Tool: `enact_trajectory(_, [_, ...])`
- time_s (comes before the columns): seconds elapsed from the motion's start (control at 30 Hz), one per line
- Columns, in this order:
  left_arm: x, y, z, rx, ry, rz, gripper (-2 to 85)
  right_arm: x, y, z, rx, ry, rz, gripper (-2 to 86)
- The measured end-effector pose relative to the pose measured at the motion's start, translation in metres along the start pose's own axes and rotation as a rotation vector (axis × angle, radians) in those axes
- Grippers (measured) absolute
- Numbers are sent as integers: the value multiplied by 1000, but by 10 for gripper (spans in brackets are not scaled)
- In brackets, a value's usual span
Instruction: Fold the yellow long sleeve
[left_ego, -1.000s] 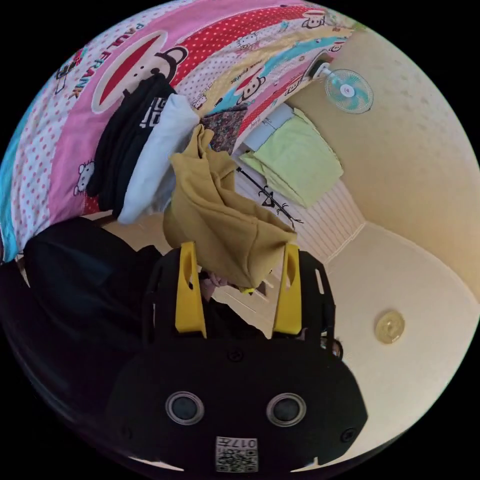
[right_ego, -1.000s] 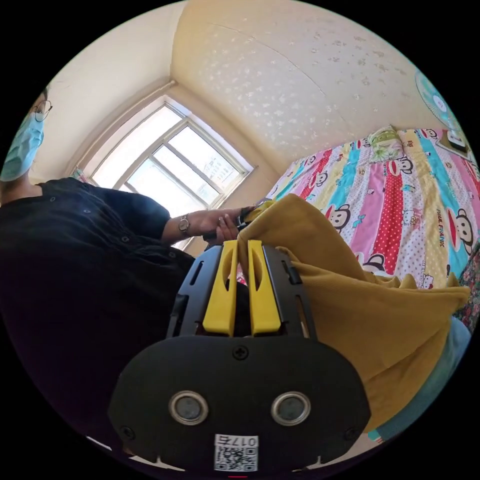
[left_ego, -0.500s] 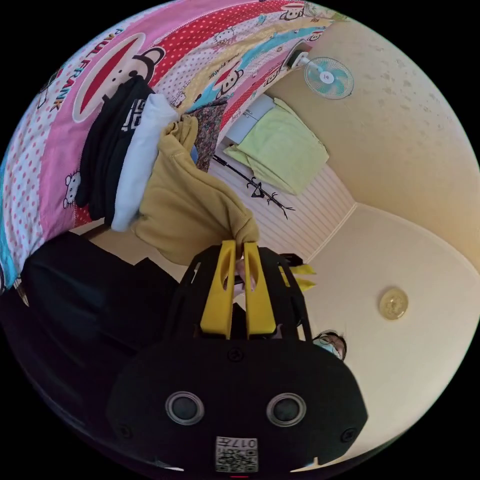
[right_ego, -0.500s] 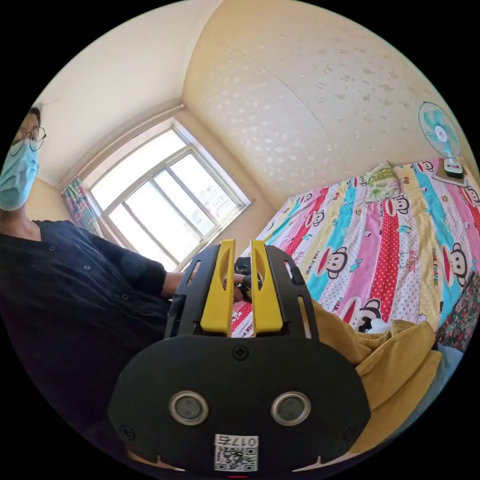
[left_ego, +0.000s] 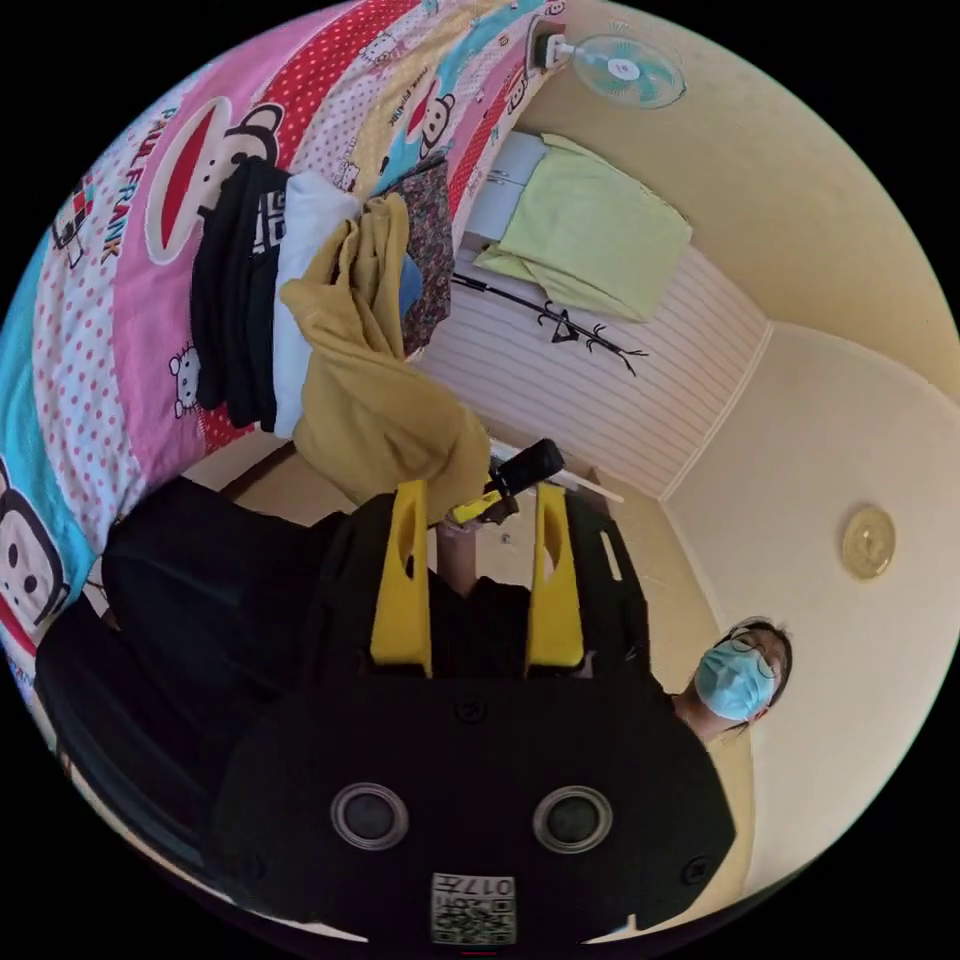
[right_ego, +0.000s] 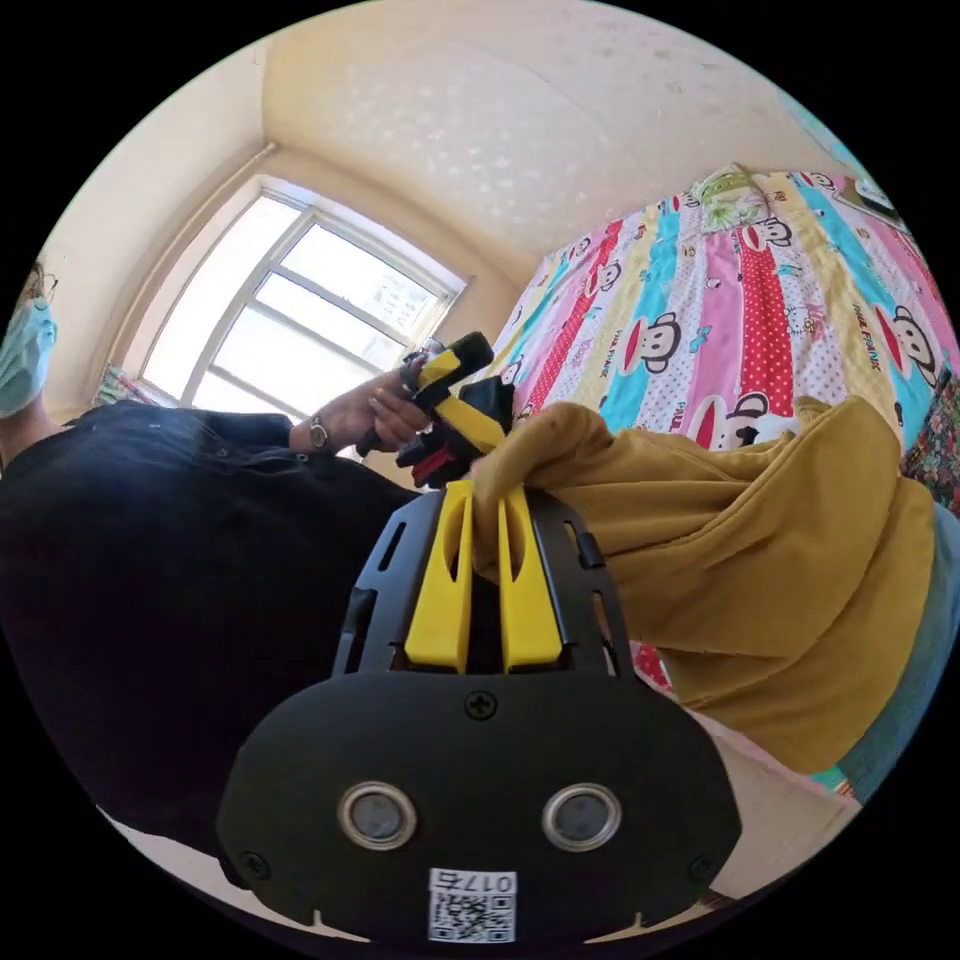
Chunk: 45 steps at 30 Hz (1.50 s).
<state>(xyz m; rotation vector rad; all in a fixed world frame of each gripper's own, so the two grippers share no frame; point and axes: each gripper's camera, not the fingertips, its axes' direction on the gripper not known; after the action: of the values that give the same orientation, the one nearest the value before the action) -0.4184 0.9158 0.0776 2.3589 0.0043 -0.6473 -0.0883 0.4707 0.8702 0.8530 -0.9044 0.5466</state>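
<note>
Two hand-held grippers: left hand-held gripper (left_ego: 470, 495) at lower centre, right hand-held gripper (right_ego: 485, 495) at lower centre. One yellow long sleeve (left_ego: 375, 400), centre left. Three other folded garments upper left: one black (left_ego: 235, 290), one white (left_ego: 300, 250), one floral (left_ego: 432, 250). One fan (left_ego: 625, 70), top. One ceiling lamp (left_ego: 867, 541), right. One window (right_ego: 300, 310), upper left.

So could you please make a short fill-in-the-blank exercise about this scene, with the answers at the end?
1. The right hand-held gripper is shut on the ____ garment.
2. The left hand-held gripper has its jaws ____.
3. The garment hangs over a bed with a ____ bedsheet.
4. A folded black garment lies beside a ____ one.

Answers: yellow; open; striped; white
</note>
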Motion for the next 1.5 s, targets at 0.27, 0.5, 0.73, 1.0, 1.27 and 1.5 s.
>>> enact_trajectory(0.27, [-49,4,64,-49,212,-149,239,-35,28,27,49,-65,-143,15])
enact_trajectory(0.5, [-52,60,71,-15,407,-91,56,-102,-1,85,174,-103,-314,17])
enact_trajectory(0.73, [81,171,34,-181,427,707,38,-242,-39,150,188,-56,-732,30])
enact_trajectory(1.0, [193,394,14,-334,326,1473,16,-285,-4,178,297,5,-814,70])
enact_trajectory(1.27, [164,530,39,-329,359,1666,22,-236,-20,218,278,-49,-577,123])
enact_trajectory(1.5, [132,553,59,-257,502,1599,20,-220,-7,374,-159,-559,-432,132])
